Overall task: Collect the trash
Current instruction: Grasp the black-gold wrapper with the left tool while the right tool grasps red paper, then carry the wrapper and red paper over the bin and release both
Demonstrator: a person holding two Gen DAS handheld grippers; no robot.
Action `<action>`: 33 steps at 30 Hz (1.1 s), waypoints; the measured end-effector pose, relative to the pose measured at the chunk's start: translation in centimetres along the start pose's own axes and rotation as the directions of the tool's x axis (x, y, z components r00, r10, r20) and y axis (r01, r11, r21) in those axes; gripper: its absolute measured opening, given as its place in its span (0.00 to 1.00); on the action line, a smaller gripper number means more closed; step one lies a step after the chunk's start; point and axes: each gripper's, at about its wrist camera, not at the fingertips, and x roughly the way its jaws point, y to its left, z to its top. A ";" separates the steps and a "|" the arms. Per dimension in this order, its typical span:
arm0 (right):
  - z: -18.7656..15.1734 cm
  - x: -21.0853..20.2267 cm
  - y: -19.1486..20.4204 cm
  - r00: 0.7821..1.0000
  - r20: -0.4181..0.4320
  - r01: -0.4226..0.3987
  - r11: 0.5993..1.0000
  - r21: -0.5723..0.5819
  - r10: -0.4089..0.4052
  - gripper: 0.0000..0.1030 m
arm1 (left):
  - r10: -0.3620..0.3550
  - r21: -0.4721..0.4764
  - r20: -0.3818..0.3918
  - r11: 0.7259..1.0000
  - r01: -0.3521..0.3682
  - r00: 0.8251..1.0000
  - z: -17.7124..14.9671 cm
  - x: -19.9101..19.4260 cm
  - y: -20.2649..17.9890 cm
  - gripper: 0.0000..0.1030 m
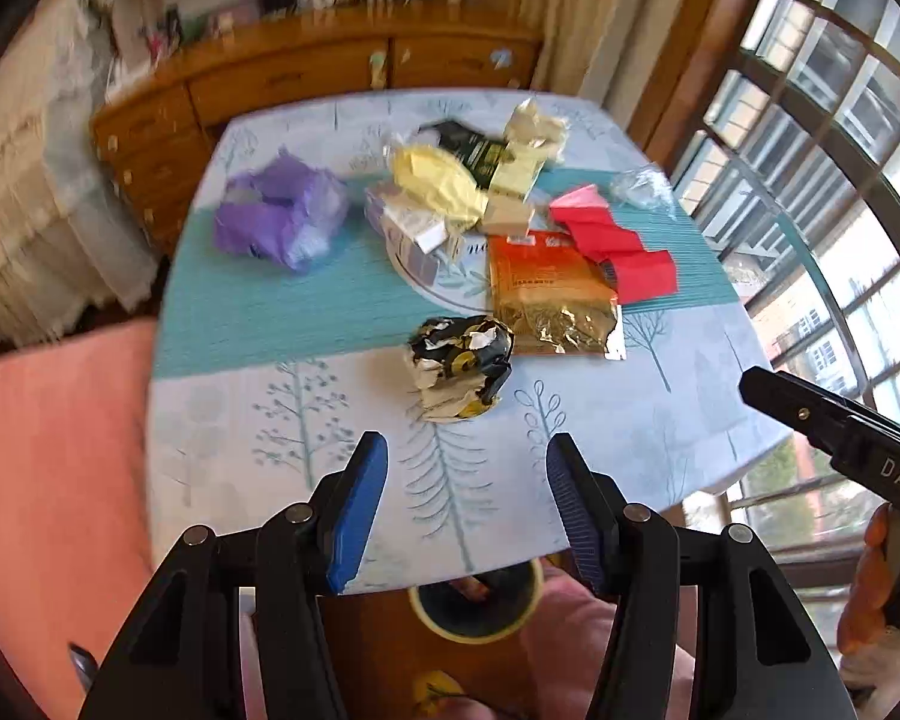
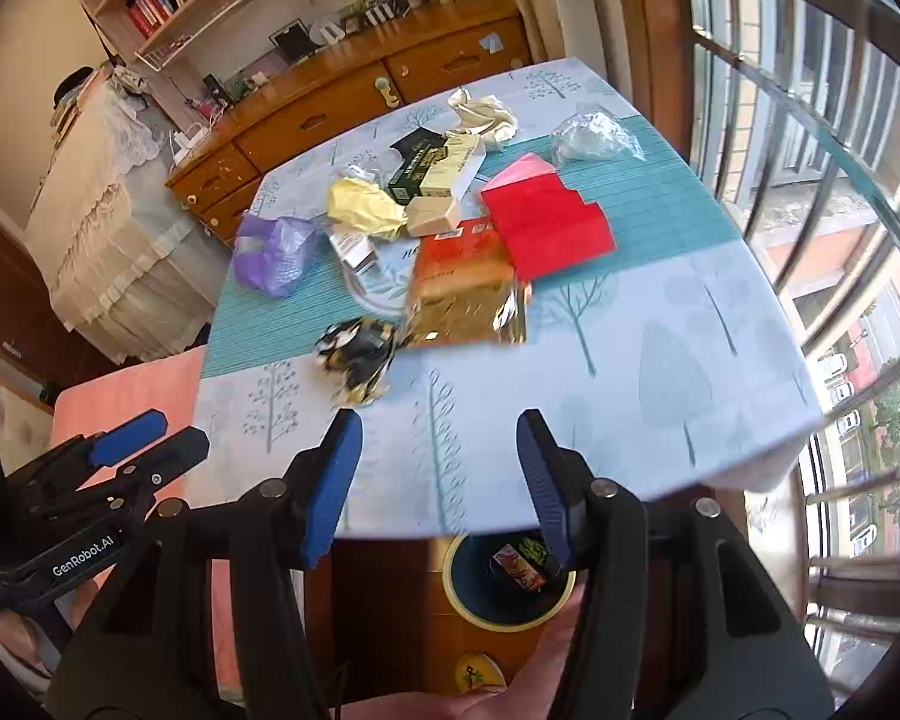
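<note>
A table (image 2: 660,360) under a pale tree-print cloth with a teal band fills the middle of both views. Behind it, along the top of the frames, runs a wooden sideboard (image 2: 354,96), and a barred window (image 2: 810,180) takes the right side.

The trash lies in a loose cluster on the far half of the table. A red folded paper (image 2: 549,228) sits right of centre, touching an orange-and-gold foil pouch (image 2: 468,294) below it. A purple plastic bag (image 1: 279,216) lies apart at the left of the pile. A yellow crumpled sheet (image 2: 366,207), a dark green box (image 2: 417,171), a cream crumpled paper (image 2: 486,114) and a clear plastic wad (image 2: 594,135) crowd the far side. Closest to the near edge, a black-and-gold crumpled wrapper (image 1: 459,366) sits by itself, just beside the pouch's lower left corner.

Below the table's near edge stands a round bin (image 2: 510,582) with a yellow rim; it seems to hold a couple of wrappers, though they are small and partly hidden.

The left gripper (image 1: 468,462) hovers low in its view with fingers spread wide and nothing between them. The right gripper (image 2: 438,438) likewise has its blue-padded fingers apart and unloaded, above the table edge.
</note>
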 end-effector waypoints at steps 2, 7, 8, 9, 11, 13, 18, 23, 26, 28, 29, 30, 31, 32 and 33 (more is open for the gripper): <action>2.9 1.8 -1.9 0.999 -0.038 -0.012 1.000 -0.004 0.012 0.49 | -0.021 -0.077 -0.072 0.997 0.016 0.997 1.9 2.9 0.0 0.55; 9.9 6.0 -6.9 0.997 -0.078 -0.024 0.999 -0.032 0.022 0.49 | 0.020 -0.161 -0.144 0.986 -0.044 0.989 5.6 7.8 -0.3 0.55; 11.0 7.0 -7.7 0.995 -0.092 -0.027 0.999 -0.029 0.025 0.49 | 0.025 -0.176 -0.157 0.983 -0.053 0.987 6.0 8.7 -0.2 0.55; 12.1 8.2 -8.6 0.993 -0.114 -0.033 0.999 -0.021 0.030 0.49 | 0.028 -0.188 -0.172 0.980 -0.060 0.985 6.5 9.6 -0.2 0.55; 13.7 10.4 -10.1 0.987 -0.155 -0.039 0.999 -0.009 0.038 0.49 | 0.039 -0.208 -0.199 0.975 -0.081 0.979 7.1 11.1 0.0 0.55; 15.0 12.7 -11.5 0.979 -0.199 -0.041 0.999 -0.007 0.039 0.49 | 0.052 -0.223 -0.217 0.969 -0.102 0.975 7.5 12.1 0.3 0.55; 16.7 17.8 -14.4 0.953 -0.288 -0.083 0.996 0.038 0.091 0.49 | 0.044 -0.275 -0.275 0.954 -0.123 0.960 8.3 14.6 1.0 0.55; 16.7 21.0 -15.8 0.917 -0.359 -0.143 0.984 0.111 0.174 0.49 | 0.035 -0.336 -0.304 0.931 -0.141 0.952 8.6 16.3 1.4 0.55; 16.3 22.2 -15.7 0.892 -0.394 -0.189 0.974 0.124 0.223 0.49 | 0.052 -0.331 -0.308 0.930 -0.158 0.950 9.0 16.8 1.2 0.55; 16.3 22.4 -15.4 0.884 -0.396 -0.222 0.968 0.113 0.249 0.49 | 0.062 -0.327 -0.316 0.930 -0.170 0.947 9.4 17.2 1.1 0.57; 16.2 22.7 -15.3 0.876 -0.405 -0.235 0.965 0.115 0.262 0.47 | 0.066 -0.329 -0.321 0.928 -0.177 0.945 9.5 17.4 1.1 0.57; 16.1 22.9 -15.1 0.868 -0.415 -0.247 0.962 0.119 0.275 0.42 | 0.072 -0.329 -0.323 0.927 -0.183 0.944 9.7 17.6 1.0 0.58; 16.1 23.2 -14.9 0.860 -0.423 -0.259 0.958 0.125 0.287 0.40 | 0.077 -0.327 -0.324 0.926 -0.188 0.943 9.8 17.7 0.9 0.59; 16.0 23.3 -14.6 0.854 -0.425 -0.270 0.954 0.128 0.299 0.38 | 0.080 -0.326 -0.327 0.926 -0.192 0.942 9.8 17.9 0.9 0.59; 15.9 23.3 -14.2 0.850 -0.426 -0.282 0.951 0.128 0.309 0.34 | 0.082 -0.325 -0.330 0.926 -0.195 0.940 10.0 18.0 0.8 0.60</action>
